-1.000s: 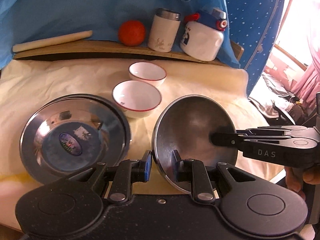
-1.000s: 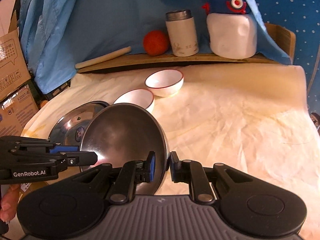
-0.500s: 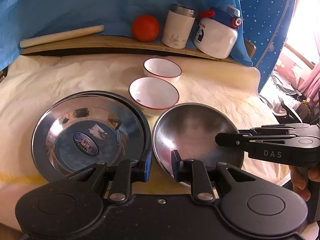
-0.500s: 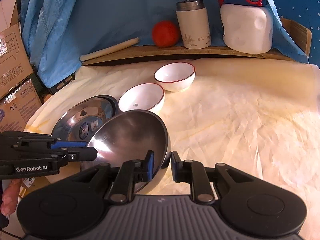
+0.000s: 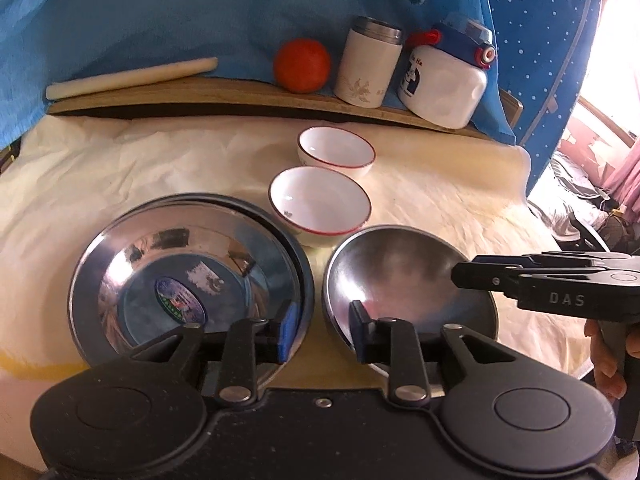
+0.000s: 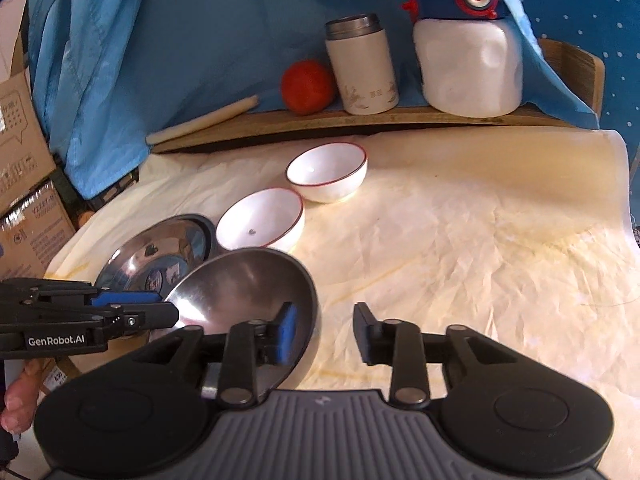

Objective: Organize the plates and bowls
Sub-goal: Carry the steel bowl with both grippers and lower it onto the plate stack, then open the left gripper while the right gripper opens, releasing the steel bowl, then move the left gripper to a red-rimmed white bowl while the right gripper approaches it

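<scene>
Both claws straddle opposite rims of the round brushed-steel bowl (image 5: 400, 276), jaws opening, pads no longer pressing: the left claw (image 5: 320, 330) at its near-left rim, the right claw (image 6: 325, 334) at its right rim. The bowl rests on the cream-cloth-covered surface (image 6: 460, 240), just right of the shiny round steel plate (image 5: 188, 280) and just near two white red-rimmed ceramic bowls (image 5: 320, 204). Judged handling: the steel bowl is light, stiff and slippery, best pinched across its thin rim; the ceramic bowls are heavier and breakable, likewise taken by the rim.
</scene>
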Available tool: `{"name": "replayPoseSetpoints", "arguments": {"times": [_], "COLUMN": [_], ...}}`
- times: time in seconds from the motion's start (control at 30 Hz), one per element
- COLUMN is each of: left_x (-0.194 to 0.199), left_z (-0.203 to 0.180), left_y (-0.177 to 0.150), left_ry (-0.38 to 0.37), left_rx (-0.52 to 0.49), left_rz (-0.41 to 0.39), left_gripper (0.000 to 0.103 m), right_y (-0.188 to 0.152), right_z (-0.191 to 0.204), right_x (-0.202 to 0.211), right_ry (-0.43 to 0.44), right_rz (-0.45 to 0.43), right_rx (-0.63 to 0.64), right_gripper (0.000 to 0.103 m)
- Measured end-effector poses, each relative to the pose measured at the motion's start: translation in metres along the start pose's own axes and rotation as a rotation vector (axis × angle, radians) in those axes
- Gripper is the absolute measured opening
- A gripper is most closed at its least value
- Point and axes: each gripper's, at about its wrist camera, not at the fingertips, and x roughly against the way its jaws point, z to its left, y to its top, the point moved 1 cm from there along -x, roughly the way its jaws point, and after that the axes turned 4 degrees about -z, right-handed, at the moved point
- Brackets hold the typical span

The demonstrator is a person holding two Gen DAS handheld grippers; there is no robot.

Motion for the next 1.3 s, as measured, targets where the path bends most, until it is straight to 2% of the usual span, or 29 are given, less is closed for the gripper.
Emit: {"name": "replayPoseSetpoints", "arguments": {"times": [0.13,0.27,0.4,0.47,0.57,0.63,0.93,1.13,1.3], "left_x": [0.001,0.002,-0.001,-0.004,-0.013,-0.022,-0.065,-0.087,-0.096], "left_z": [-0.001,0.0,0.004,0.007,0.015,0.02,0.041,0.049,0.054], "left_y": [0.008,0.021,0.04,0.052,0.07,0.079,0.094,0.099,0.102], "left_ry": [0.005,-0.005,-0.014,-0.009,0.003,0.015,0.051,0.059,0.046], "left_rx": [-0.019,-0.009,0.016,0.033,0.056,0.07,0.098,0.067,0.081], "left_rz": [-0.009,-0.03,-0.059,-0.071,-0.069,-0.056,0.021,0.07,0.096], "left_gripper": [0.039,0.044,0.063,0.068,0.077,0.086,0.101,0.102,0.102], "right_y": [0.004,0.008,0.014,0.018,0.024,0.029,0.039,0.046,0.053], "right_z": [-0.004,-0.008,-0.01,-0.011,-0.014,-0.017,-0.018,-0.013,-0.011], "right_x": [0.002,0.003,0.003,0.002,-0.003,-0.008,-0.037,-0.056,-0.073], "right_ry": [0.006,0.017,0.032,0.035,0.039,0.046,0.077,0.086,0.102], "right_rz": [-0.02,-0.054,-0.087,-0.099,-0.102,-0.101,-0.064,-0.028,0.023], "right_rx": [-0.014,-0.032,-0.045,-0.055,-0.07,-0.077,-0.089,-0.086,-0.101], "right_gripper": [0.048,0.068,0.087,0.092,0.096,0.096,0.1,0.102,0.102]}}
